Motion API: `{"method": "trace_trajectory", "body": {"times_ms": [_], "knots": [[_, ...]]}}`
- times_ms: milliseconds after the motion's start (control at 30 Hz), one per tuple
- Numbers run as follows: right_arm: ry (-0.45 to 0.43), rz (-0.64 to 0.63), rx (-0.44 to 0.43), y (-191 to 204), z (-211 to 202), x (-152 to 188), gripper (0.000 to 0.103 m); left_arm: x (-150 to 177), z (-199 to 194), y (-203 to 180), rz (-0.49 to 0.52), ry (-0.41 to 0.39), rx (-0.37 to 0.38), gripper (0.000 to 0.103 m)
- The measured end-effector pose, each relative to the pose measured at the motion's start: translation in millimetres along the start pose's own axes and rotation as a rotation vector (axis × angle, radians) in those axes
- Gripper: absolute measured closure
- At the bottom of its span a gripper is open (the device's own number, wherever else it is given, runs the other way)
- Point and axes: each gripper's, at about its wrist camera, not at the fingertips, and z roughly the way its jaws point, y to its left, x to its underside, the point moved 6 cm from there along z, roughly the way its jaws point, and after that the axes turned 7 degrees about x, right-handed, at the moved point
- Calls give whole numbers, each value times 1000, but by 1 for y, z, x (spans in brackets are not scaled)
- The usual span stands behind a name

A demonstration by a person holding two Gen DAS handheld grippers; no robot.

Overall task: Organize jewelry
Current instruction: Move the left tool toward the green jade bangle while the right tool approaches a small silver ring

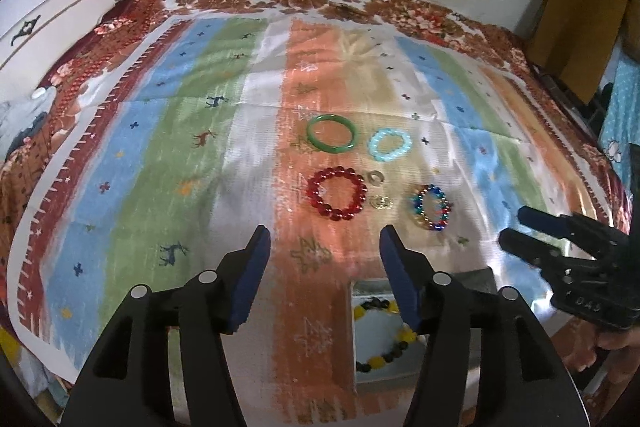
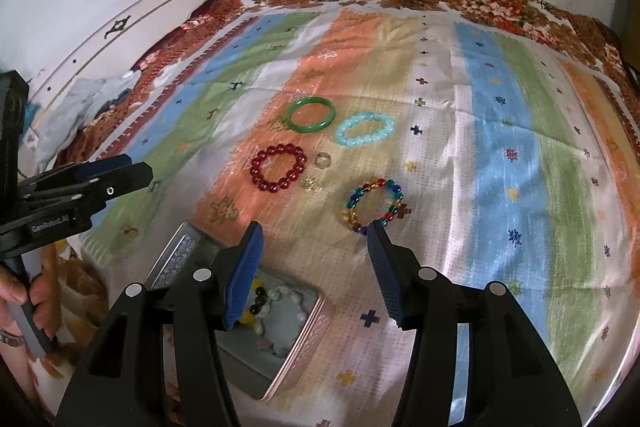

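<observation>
Hovering tongs: both pairs hang over the bed, gripping nothing.
Left tongs [image 1: 324, 239]: spread wide, blue pads apart, above the orange stripe of the striped cloth [image 1: 168, 131], short of the red bead bracelet [image 1: 337, 193].
Right tongs [image 2: 314, 237]: also spread wide, right tip just beside the multicolored bead bracelet [image 2: 374, 207]; I cannot tell whether they touch.
Tin box [image 2: 304, 343]: lid open, on the cloth below the right tongs, holding a yellow-and-black bead bracelet [image 1: 380, 339] and a pale bead bracelet [image 2: 280, 311].
Loose on the cloth: green bangle [image 1: 331, 132] just beside the light blue bead bracelet [image 1: 390, 145]; a clear ring [image 2: 322, 159] and a gold ring [image 2: 312, 184] between the red and multicolored bracelets.
Bedspread [image 1: 404, 7]: floral, under the cloth.
</observation>
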Motion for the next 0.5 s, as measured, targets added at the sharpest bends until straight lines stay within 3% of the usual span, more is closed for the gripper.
{"method": "trace_trajectory", "body": {"times_ms": [300,500], "knots": [[-21,16,24,-12,9,-22,40,-20,19,13,1,28,-47,40],[-1,30,0,-11,18,-28,40,-32,34,19,-15,54,-54,38]]}}
